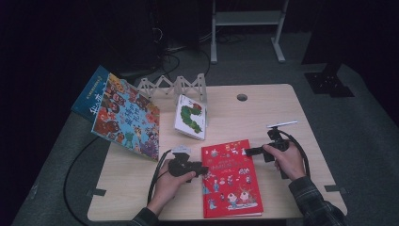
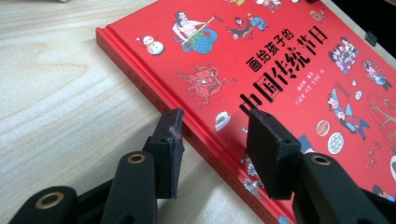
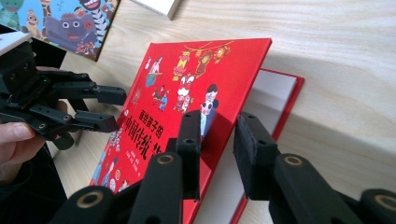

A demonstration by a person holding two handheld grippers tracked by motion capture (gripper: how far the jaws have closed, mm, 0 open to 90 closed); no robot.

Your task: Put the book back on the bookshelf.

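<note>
The red book (image 1: pixel 231 179) is lying near the front edge of the table (image 1: pixel 282 108). Its cover (image 3: pixel 187 88) is lifted at one edge by the right gripper (image 3: pixel 217 140), though a firm grip cannot be told. The left gripper (image 2: pixel 215 135) is held half open over the book's spine.

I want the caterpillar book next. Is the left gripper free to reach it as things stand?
Probably yes. The left gripper stands open at the red book's spine edge, holding nothing, and bare table lies between it and the caterpillar book leaning on the rack.
</note>
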